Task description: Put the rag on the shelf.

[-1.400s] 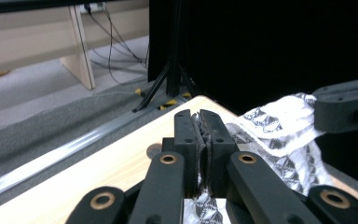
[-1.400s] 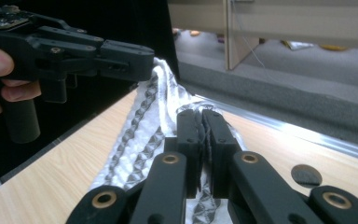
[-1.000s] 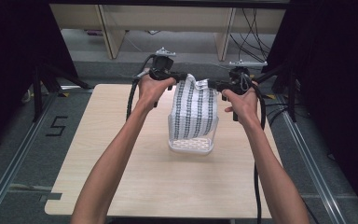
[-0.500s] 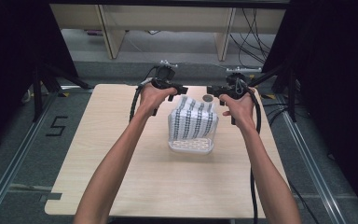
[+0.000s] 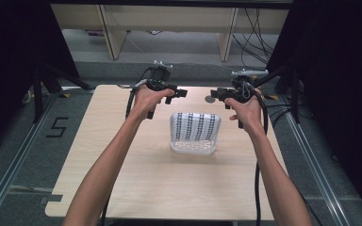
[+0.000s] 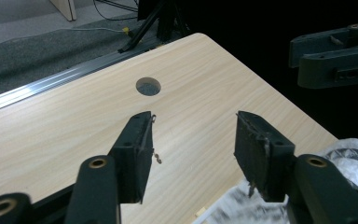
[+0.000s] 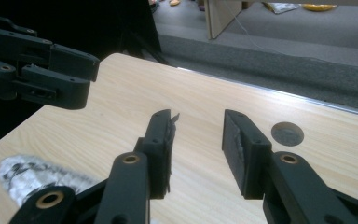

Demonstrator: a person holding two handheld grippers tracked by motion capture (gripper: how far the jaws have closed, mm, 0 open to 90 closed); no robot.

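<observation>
A white cloth with black patterned stripes (image 5: 195, 126) lies draped over a clear plastic container (image 5: 192, 146) at the middle of the wooden table (image 5: 136, 179). My left gripper (image 5: 181, 92) hovers above the table behind the container's left side, open and holding nothing. In its own view the left gripper (image 6: 193, 140) has a wide gap, with the cloth's edge (image 6: 233, 207) blurred below. My right gripper (image 5: 215, 94) hovers behind the container's right side, also open. The right gripper (image 7: 196, 135) has bare table between its jaws, and the container (image 7: 37, 175) sits low at the left.
A round cable hole (image 5: 209, 99) is in the table's far edge between the grippers. Dark stands and cables (image 5: 287, 89) flank the table. Wooden furniture legs (image 5: 108, 28) stand on the grey floor beyond. The other gripper (image 7: 42, 70) crosses the right gripper view's upper left.
Both grippers have let go of the cloth and moved apart toward the far edge. The cloth, lifted before, now lies flat over the container.
</observation>
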